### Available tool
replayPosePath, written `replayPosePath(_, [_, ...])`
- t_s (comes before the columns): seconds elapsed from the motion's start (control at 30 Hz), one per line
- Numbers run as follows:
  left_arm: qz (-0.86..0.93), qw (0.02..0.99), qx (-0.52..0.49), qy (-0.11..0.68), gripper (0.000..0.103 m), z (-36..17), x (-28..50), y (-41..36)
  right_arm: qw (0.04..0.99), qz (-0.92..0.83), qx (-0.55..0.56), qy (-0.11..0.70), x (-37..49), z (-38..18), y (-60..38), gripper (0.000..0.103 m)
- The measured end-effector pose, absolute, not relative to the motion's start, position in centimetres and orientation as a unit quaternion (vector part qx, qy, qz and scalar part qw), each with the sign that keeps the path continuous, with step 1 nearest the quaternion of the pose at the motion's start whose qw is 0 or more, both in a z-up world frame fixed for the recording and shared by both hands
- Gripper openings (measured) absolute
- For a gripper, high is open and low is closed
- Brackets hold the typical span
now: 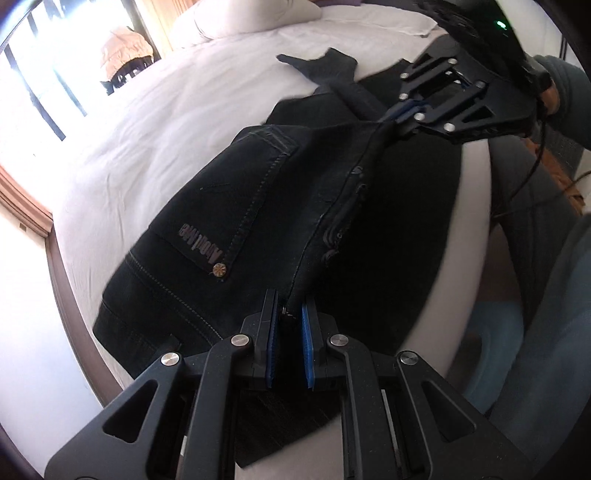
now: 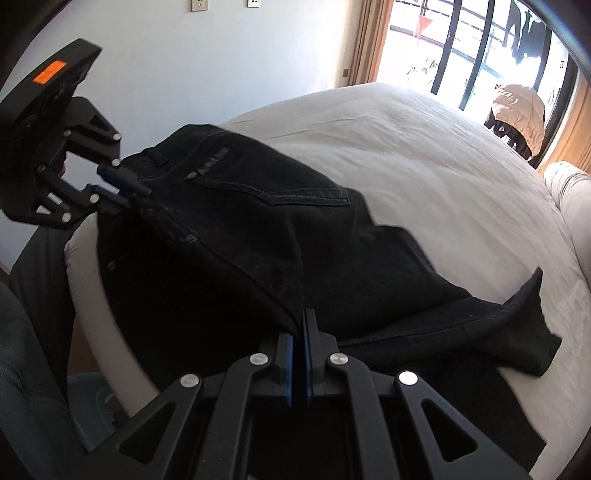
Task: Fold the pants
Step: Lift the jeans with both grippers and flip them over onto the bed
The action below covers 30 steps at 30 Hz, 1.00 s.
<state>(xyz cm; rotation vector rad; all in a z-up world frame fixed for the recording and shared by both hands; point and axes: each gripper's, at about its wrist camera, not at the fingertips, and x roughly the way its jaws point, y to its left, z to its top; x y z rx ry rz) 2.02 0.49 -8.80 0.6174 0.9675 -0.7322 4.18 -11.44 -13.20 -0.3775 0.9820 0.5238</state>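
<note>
Black jeans [image 1: 229,206] with a back pocket and a small label hang stretched between my two grippers over the near edge of a white bed [image 1: 166,122]. My left gripper [image 1: 290,308] is shut on the waistband end, with fabric pinched between its blue pads. It also shows at the left of the right wrist view, left gripper [image 2: 144,195]. My right gripper [image 2: 301,319] is shut on a folded edge of the jeans [image 2: 280,229]. From the left wrist it appears at the upper right, right gripper [image 1: 389,125]. A leg hem [image 2: 535,332] trails on the bed.
White pillows [image 1: 258,18] lie at the bed's far end. A bright window [image 2: 461,44] with dark bars and curtains sits beyond the bed, with a beige jacket [image 2: 521,107] outside. A person's sleeve [image 1: 565,81] and legs [image 1: 535,206] are beside the bed edge.
</note>
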Motion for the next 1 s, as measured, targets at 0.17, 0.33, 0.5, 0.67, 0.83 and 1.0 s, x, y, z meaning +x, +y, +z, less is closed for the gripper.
replayPosePath(0.17, [-0.351, 0.761, 0.302, 0.454, 0.010, -9.8, 0.4, 0.8, 0.829, 0.238, -0.208, 0.461, 0.8, -14.7, -9.6, 0.005])
replayPosePath(0.33, [-0.354, 0.747, 0.331, 0.454, 0.010, -11.3, 0.7, -0.7, 0.821, 0.223, -0.252, 0.462, -0.1, -16.8, -7.9, 0.006])
replayPosePath(0.5, [-0.358, 0.742, 0.342, 0.451, 0.010, -12.1, 0.8, -0.7, 0.821, 0.217, -0.260, 0.461, -0.6, -17.4, -7.5, 0.006])
replayPosePath(0.67, [-0.363, 0.734, 0.353, 0.452, 0.009, -12.8, -0.9, -0.7, 0.815, 0.210, -0.285, 0.459, -1.7, -18.7, -7.1, 0.006])
replayPosePath(0.83, [-0.359, 0.736, 0.347, 0.457, 0.009, -13.2, -0.1, -0.7, 0.818, 0.207, -0.275, 0.462, -1.7, -18.8, -7.3, 0.006])
replayPosePath(1.0, [-0.360, 0.737, 0.339, 0.461, 0.009, -14.0, 0.0, 1.0, 0.815, 0.206, -0.286, 0.460, -2.8, -19.3, -6.4, 0.006])
